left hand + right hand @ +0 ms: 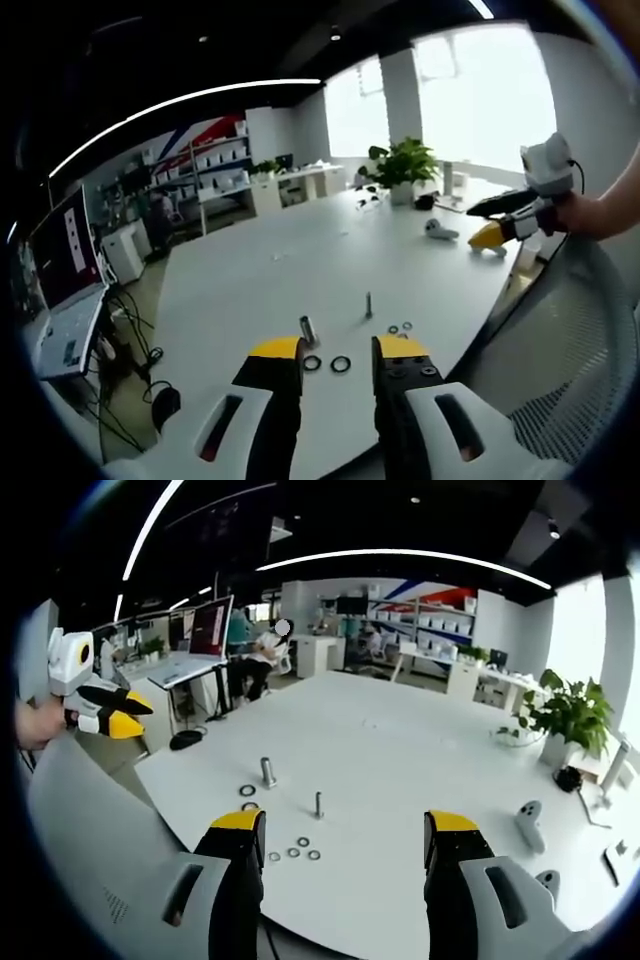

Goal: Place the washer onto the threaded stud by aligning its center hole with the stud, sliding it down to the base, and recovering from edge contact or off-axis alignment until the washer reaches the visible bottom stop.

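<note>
The thin threaded stud (318, 804) stands upright on the white table (400, 740), bare of any washer. In the right gripper view three small washers (293, 852) lie flat in a short row just in front of it, toward the table's near edge. A thicker metal bolt (268, 771) stands upright to the stud's left, with a dark ring (247, 790) flat beside its foot and another ring (250, 806) partly behind the left jaw tip.

In the left gripper view the stud (368, 304) rises a little beyond the jaws, the small washers (399, 327) beside it, the bolt (307, 329) nearer, and two dark rings (327, 363) lying between the jaw tips.

The left gripper (337, 352) hovers over the near table edge, jaws apart and empty. The right gripper (345, 825) also hangs with jaws spread wide, gripping nothing, well apart from the washers.

A potted plant (568, 716) stands at the far side, and what looks like a white handheld controller (529, 823) lies on the table to the right. A laptop (68, 330) sits on a side desk.
</note>
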{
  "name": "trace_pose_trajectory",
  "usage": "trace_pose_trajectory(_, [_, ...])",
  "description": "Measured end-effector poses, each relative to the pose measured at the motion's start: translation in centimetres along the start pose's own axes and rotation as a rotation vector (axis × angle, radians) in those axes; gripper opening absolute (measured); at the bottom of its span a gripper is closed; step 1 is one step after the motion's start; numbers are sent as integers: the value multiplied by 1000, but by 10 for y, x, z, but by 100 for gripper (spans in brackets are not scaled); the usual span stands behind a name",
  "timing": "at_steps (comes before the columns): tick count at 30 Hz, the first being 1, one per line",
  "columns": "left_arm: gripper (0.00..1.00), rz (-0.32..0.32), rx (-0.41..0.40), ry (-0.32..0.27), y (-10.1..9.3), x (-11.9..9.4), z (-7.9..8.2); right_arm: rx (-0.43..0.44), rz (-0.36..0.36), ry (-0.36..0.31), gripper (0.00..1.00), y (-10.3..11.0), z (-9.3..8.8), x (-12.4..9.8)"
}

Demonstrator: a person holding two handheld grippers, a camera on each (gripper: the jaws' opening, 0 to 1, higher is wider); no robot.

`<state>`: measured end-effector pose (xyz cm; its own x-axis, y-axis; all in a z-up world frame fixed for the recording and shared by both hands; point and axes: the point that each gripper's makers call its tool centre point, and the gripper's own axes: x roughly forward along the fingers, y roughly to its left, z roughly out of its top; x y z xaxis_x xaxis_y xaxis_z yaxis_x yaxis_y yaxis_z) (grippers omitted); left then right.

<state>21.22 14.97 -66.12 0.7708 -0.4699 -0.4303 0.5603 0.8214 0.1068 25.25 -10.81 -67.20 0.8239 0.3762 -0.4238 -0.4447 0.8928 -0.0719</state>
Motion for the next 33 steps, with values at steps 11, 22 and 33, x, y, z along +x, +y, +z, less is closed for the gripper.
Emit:
trace_pose_trajectory(11, [24, 16, -10, -8, 4, -1, 2, -16, 13, 22, 66, 3, -3, 3])
trace_pose_trajectory(22, [24, 15, 0, 9, 3, 1, -2, -28, 2, 3, 66, 1, 0, 1])
trace_pose_trajectory(33, [23, 16, 4, 9, 4, 1, -1, -31, 15, 27, 66, 4, -4, 3])
